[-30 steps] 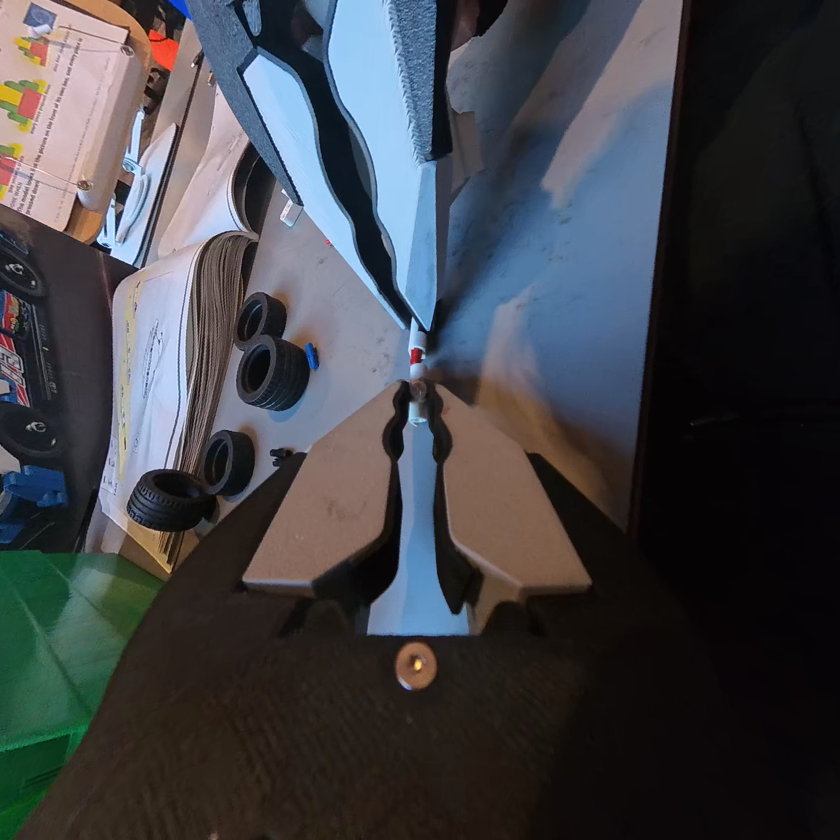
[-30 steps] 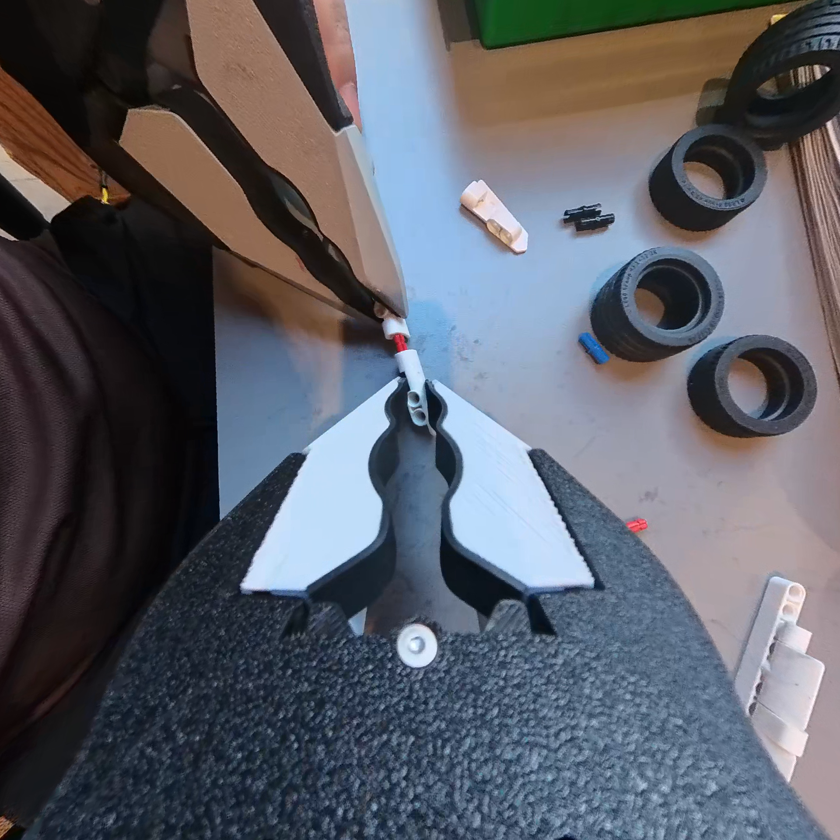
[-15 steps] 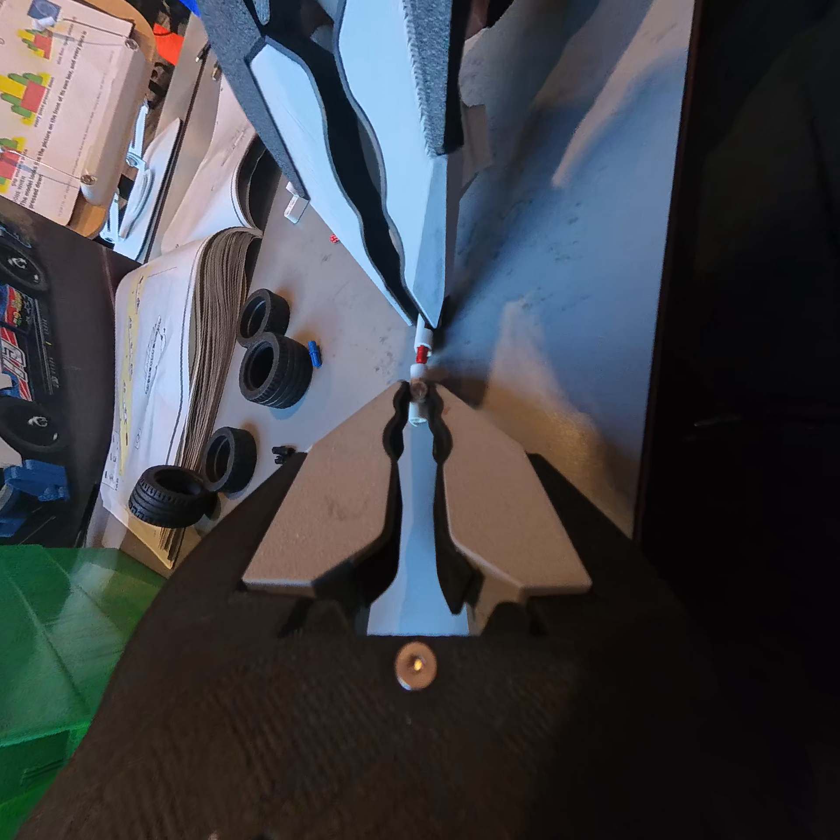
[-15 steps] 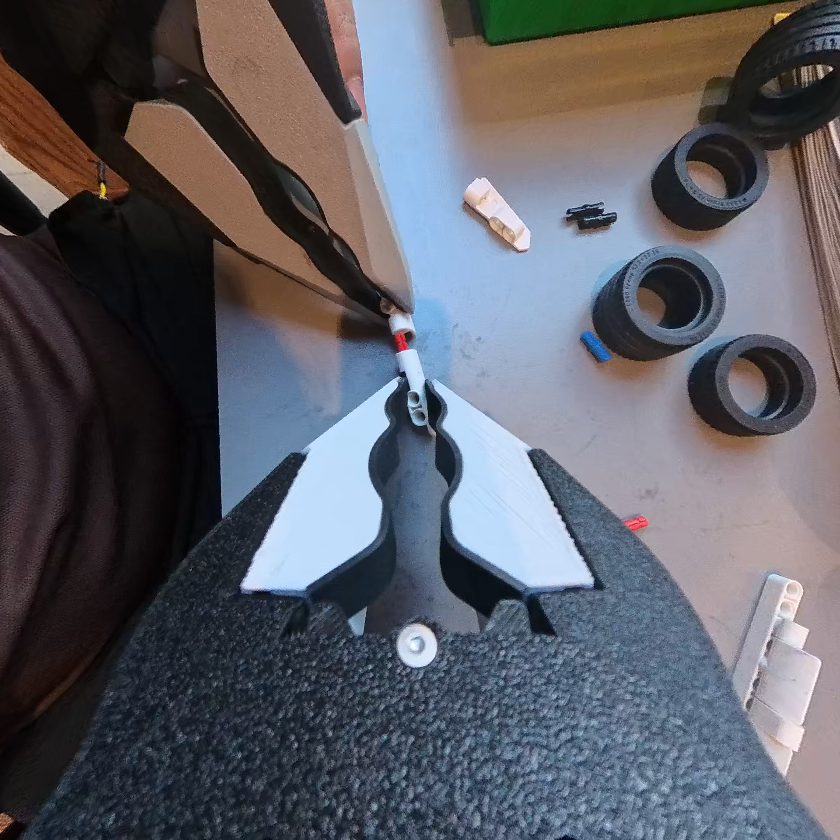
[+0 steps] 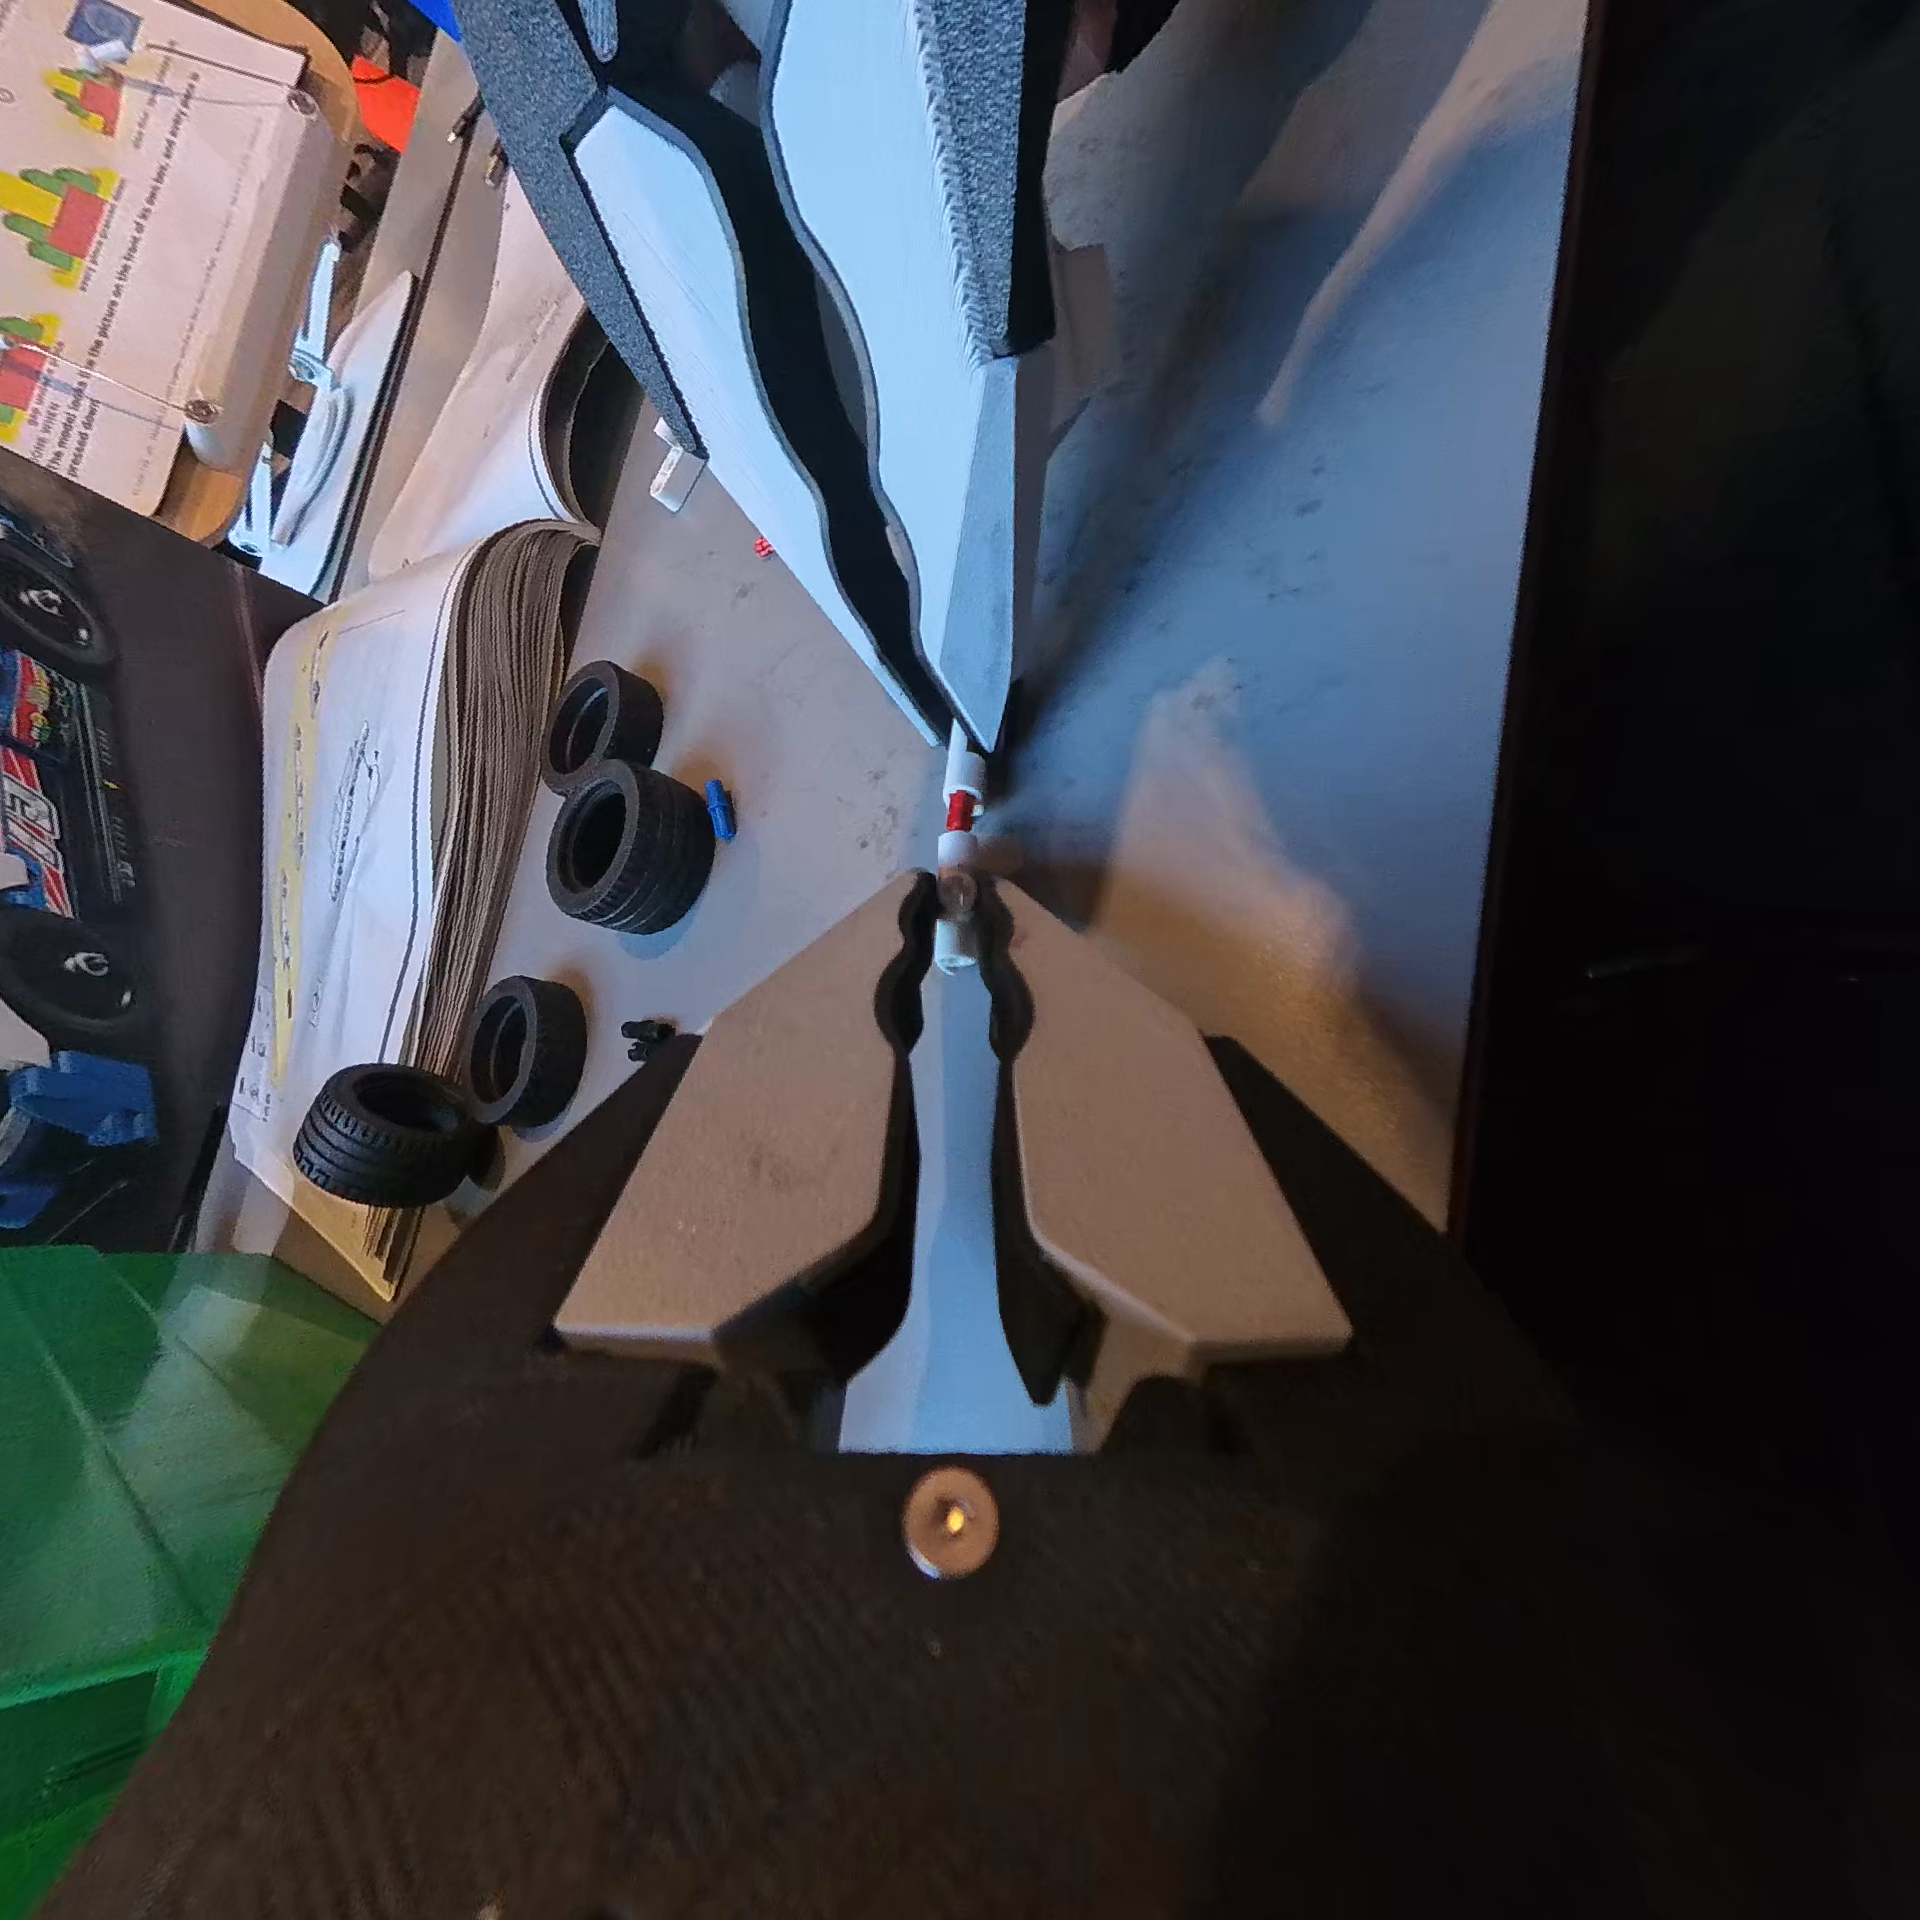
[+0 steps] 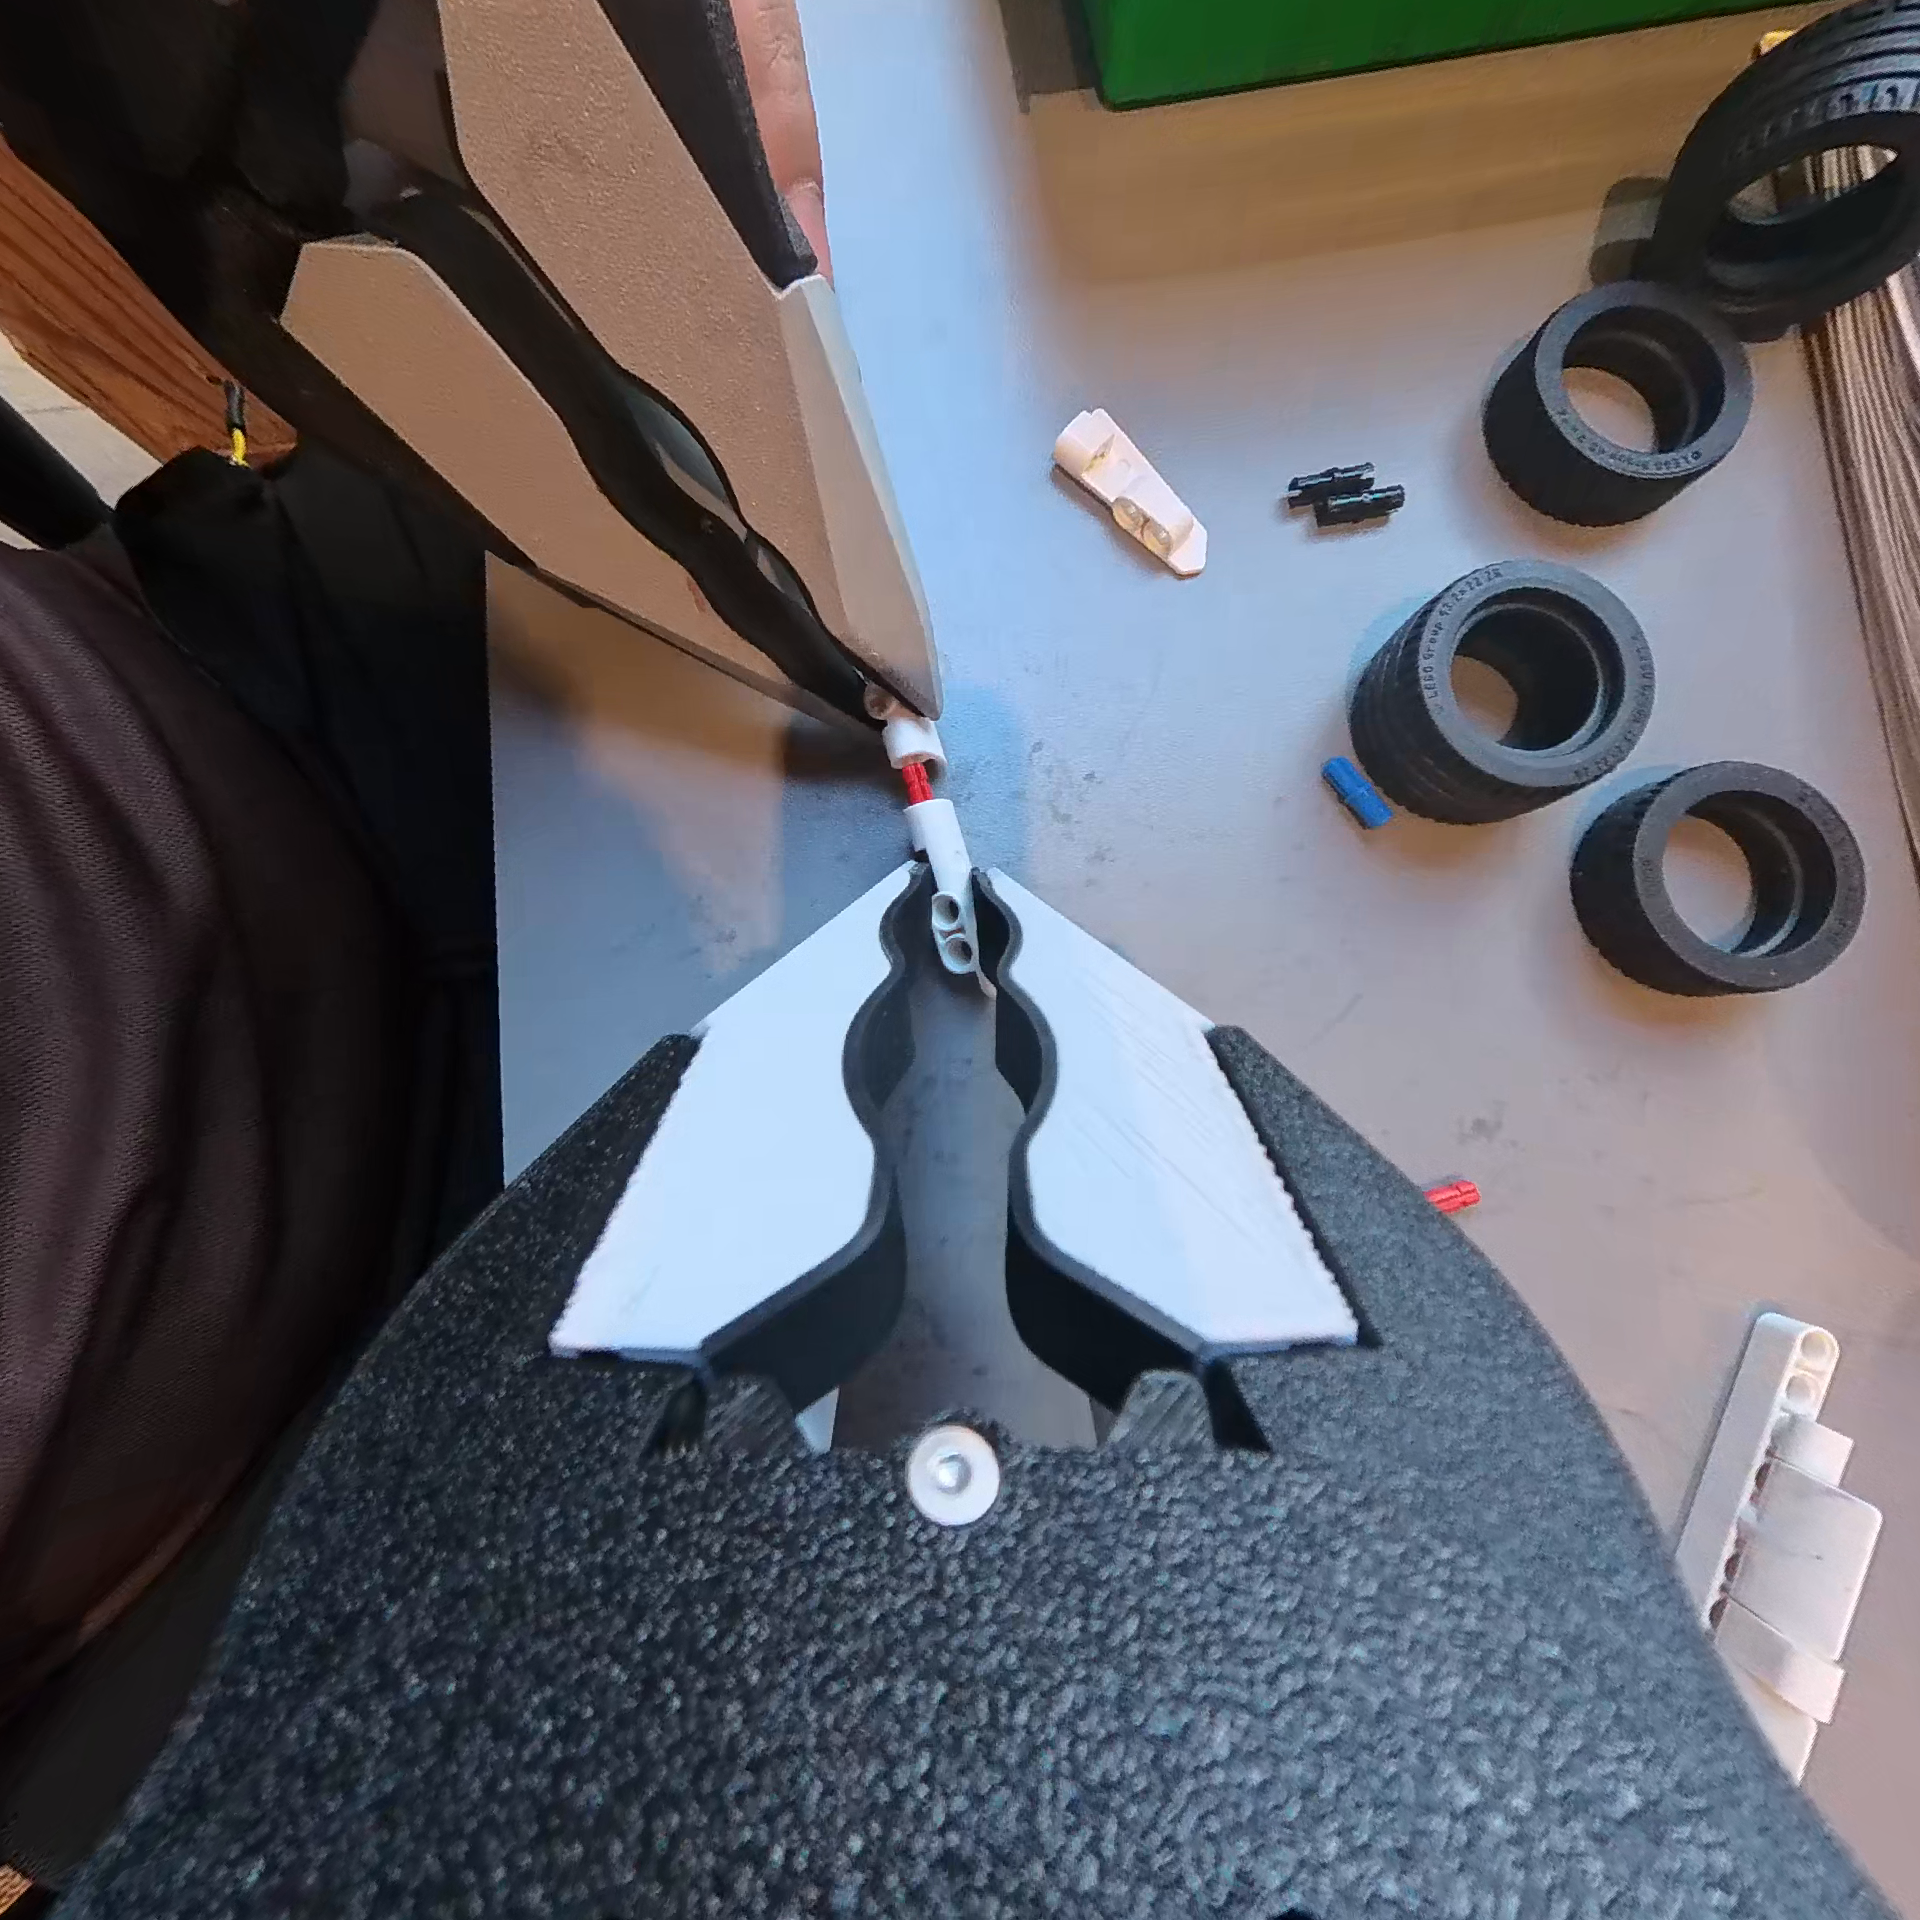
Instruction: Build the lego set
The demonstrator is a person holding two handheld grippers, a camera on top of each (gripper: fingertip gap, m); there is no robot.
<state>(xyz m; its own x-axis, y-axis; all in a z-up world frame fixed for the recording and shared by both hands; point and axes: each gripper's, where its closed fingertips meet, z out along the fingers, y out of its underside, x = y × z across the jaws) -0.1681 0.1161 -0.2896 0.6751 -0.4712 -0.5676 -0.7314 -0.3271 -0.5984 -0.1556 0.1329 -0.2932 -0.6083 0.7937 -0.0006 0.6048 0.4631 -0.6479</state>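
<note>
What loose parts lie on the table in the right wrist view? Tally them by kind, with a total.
Tyres: 4
Black pins: 2
Blue pin: 1
Red pin: 1
White pieces: 2
Total: 10

Black textured tool [image 6: 951, 914] w/ white fingers [image 6: 1132, 1143]

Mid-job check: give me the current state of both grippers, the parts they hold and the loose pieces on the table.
Left gripper: shut on white connector.
Right gripper: shut on white two-hole connector.
Red axle: joins both connectors, partly exposed.
Tyres: four loose, unmounted.
Blue pin: loose beside a tyre.
Black pins: two, lying together.
Red pin: loose.
Manual: lying flat.
</note>
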